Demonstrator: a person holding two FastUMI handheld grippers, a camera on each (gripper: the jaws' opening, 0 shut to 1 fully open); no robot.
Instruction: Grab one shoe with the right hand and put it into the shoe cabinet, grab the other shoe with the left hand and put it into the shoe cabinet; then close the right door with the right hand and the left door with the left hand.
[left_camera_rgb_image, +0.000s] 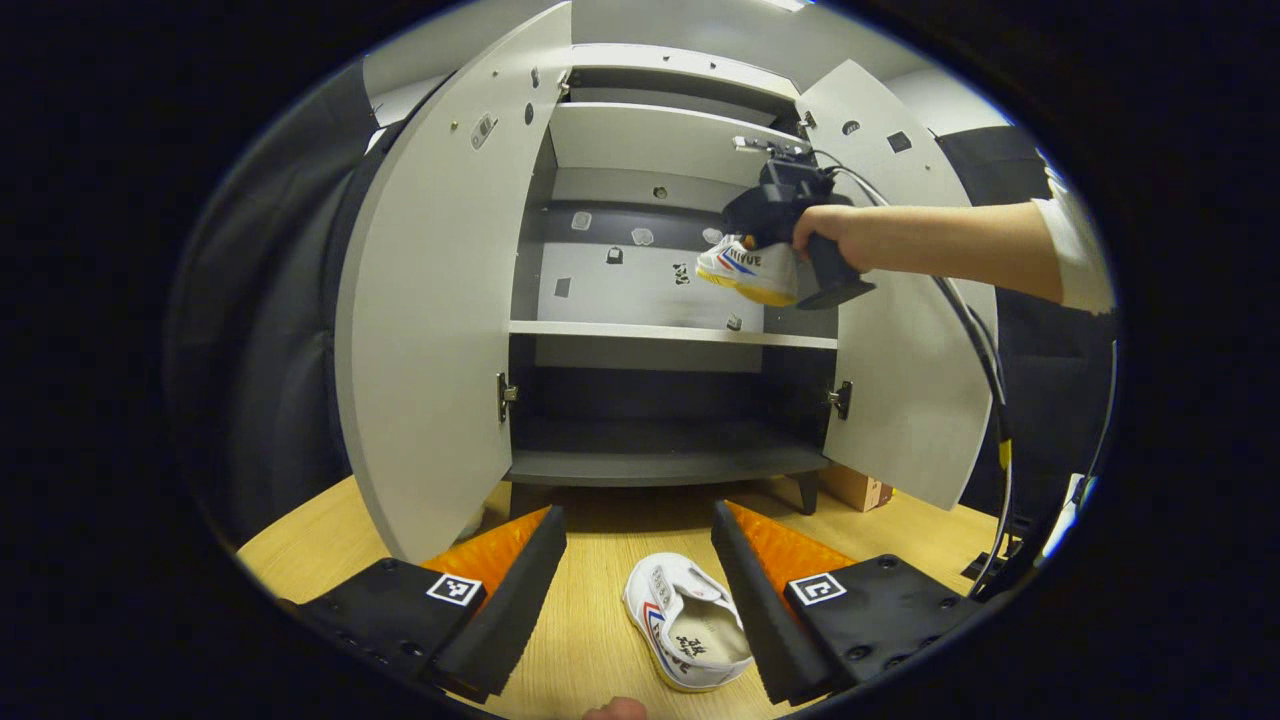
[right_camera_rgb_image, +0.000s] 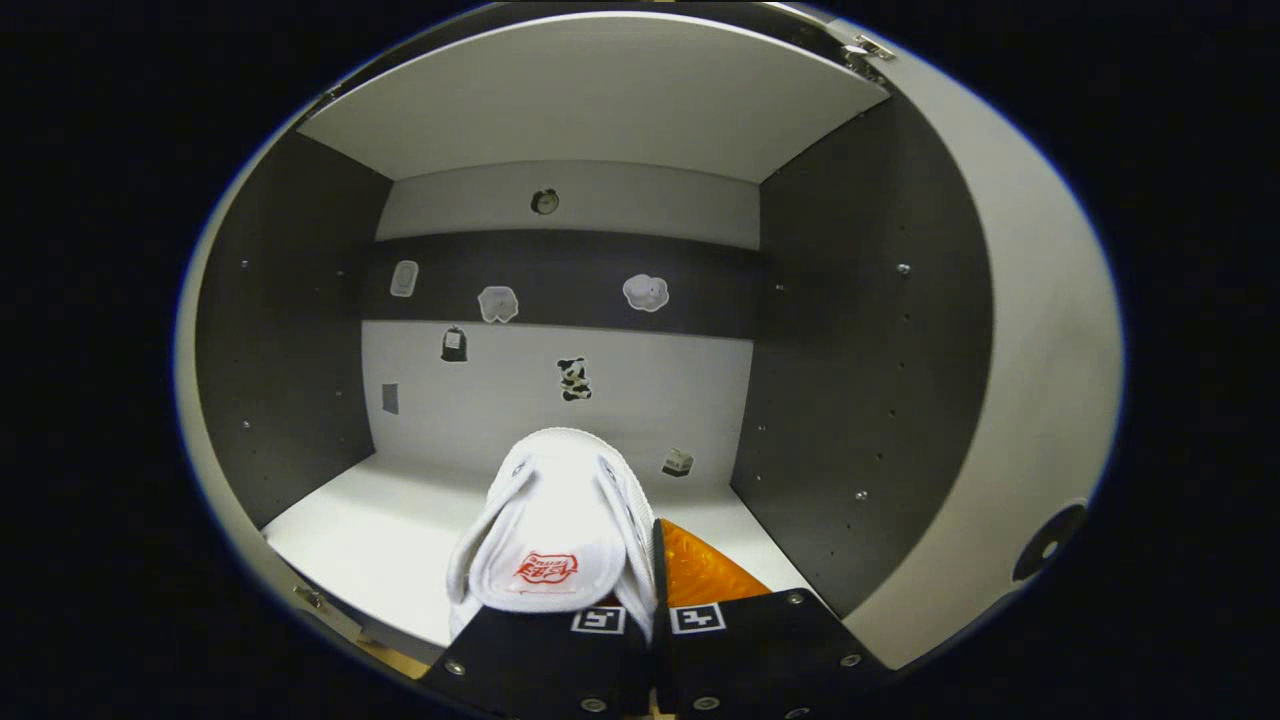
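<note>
The grey shoe cabinet (left_camera_rgb_image: 640, 330) stands with its left door (left_camera_rgb_image: 440, 300) and right door (left_camera_rgb_image: 900, 380) both swung wide. My right gripper (left_camera_rgb_image: 780, 215), held by a hand, carries a white shoe (left_camera_rgb_image: 745, 270) at the mouth of the upper compartment, just above the middle shelf. In the right gripper view that shoe (right_camera_rgb_image: 555, 530) points toe-first inward over the white shelf (right_camera_rgb_image: 360, 540), and the right gripper (right_camera_rgb_image: 650, 600) is shut on its side wall. The second white shoe (left_camera_rgb_image: 685, 625) lies on the wooden floor (left_camera_rgb_image: 330, 550) between the fingers of my open left gripper (left_camera_rgb_image: 640, 590).
A small cardboard box (left_camera_rgb_image: 855, 488) sits by the cabinet's right foot under the right door. A cable (left_camera_rgb_image: 985, 370) hangs from the right gripper down to the floor. The open right door (right_camera_rgb_image: 1030, 400) is close on the right of the right gripper. Stickers dot the back wall (right_camera_rgb_image: 575, 380).
</note>
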